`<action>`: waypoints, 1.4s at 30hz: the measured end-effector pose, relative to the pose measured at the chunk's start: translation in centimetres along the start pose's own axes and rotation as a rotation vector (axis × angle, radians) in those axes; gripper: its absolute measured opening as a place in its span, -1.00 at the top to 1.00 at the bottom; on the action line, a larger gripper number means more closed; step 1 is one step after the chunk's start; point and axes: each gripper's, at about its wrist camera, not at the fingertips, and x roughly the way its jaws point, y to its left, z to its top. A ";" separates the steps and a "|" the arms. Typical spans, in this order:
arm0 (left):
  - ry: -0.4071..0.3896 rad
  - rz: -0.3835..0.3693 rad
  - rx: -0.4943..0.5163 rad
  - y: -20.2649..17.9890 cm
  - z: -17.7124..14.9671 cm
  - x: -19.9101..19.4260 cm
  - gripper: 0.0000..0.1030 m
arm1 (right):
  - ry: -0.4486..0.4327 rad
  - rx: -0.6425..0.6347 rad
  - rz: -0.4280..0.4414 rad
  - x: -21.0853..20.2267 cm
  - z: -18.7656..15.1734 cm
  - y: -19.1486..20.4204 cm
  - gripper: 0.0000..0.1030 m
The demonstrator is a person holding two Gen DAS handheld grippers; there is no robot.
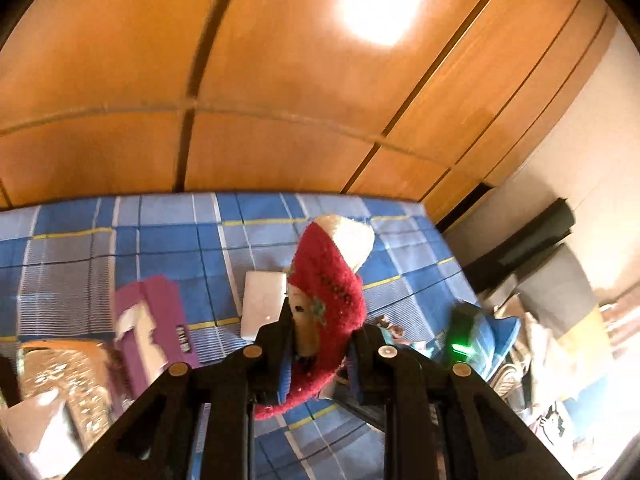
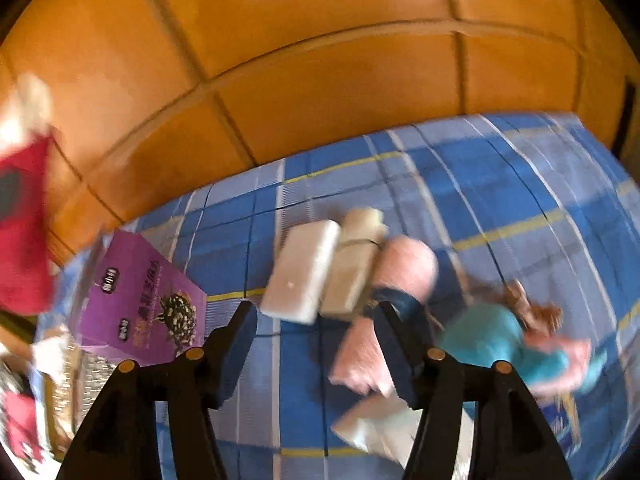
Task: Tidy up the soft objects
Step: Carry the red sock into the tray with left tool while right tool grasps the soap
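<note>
Clamping the red sock (image 1: 332, 292) above the blue plaid bedsheet (image 1: 120, 240), the left gripper (image 1: 320, 344) holds it clear of the purple box (image 1: 160, 320), while the right gripper (image 2: 320, 320) stands apart and empty over bare sheet just before the white foam blocks (image 2: 304, 272).

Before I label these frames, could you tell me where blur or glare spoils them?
Left wrist view: sharp on the red sock, a glare patch on the wardrobe. Right wrist view: motion blur throughout, worst on the teal toy and pink cloth.
</note>
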 end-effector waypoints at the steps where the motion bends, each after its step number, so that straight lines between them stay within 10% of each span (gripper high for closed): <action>1: -0.021 -0.004 0.004 0.1 -0.2 -1.3 0.57 | 0.013 -0.041 -0.023 1.1 0.5 1.0 -0.19; 14: -0.161 0.038 -0.052 5.8 -3.3 -11.7 0.57 | 0.182 -0.193 -0.251 11.1 2.3 5.4 -0.20; 20: -0.159 0.095 -0.109 9.6 -4.7 -13.2 0.57 | 0.164 -0.166 -0.228 11.1 1.6 4.6 -0.05; 31: -0.242 0.325 -0.399 22.5 -5.2 -16.1 0.57 | 0.183 -0.199 -0.193 11.5 1.4 4.8 -0.09; 42: -0.170 0.470 -0.643 33.1 -14.3 -16.1 0.47 | 0.182 -0.251 -0.246 12.0 1.2 5.6 -0.11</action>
